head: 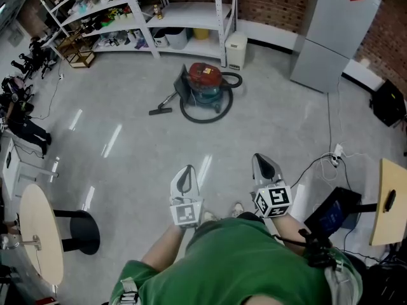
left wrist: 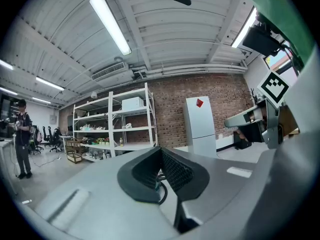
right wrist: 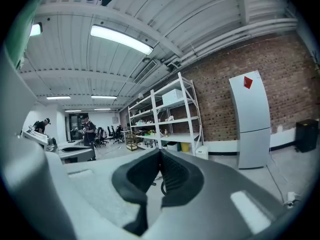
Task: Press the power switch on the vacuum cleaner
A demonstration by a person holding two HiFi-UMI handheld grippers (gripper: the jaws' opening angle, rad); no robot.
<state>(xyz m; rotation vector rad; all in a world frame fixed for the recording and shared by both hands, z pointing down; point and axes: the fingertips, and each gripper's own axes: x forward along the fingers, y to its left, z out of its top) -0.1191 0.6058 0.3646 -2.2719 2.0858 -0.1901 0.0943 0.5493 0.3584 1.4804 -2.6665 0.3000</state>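
Observation:
The vacuum cleaner (head: 205,82) stands on the grey floor in front of the shelves. It has a red lid, a dark drum and a black hose (head: 205,114) looped round it, ending in a floor nozzle (head: 160,111). My left gripper (head: 186,171) and right gripper (head: 263,162) are held close to the person's body, well short of the vacuum, both pointing toward it. In the left gripper view the left gripper (left wrist: 160,152) is shut, its jaws meeting with nothing between them. The right gripper (right wrist: 160,154) in its own view is shut the same way. The jaws hide most of the vacuum in both gripper views.
White shelving (head: 159,11) lines the back wall, with a white bin (head: 236,49) beside it. A tall grey cabinet (head: 334,30) stands at the back right. A round table (head: 39,232) and a black stool base (head: 82,232) are at left. Cables (head: 331,161) and a wooden board (head: 389,202) lie at right.

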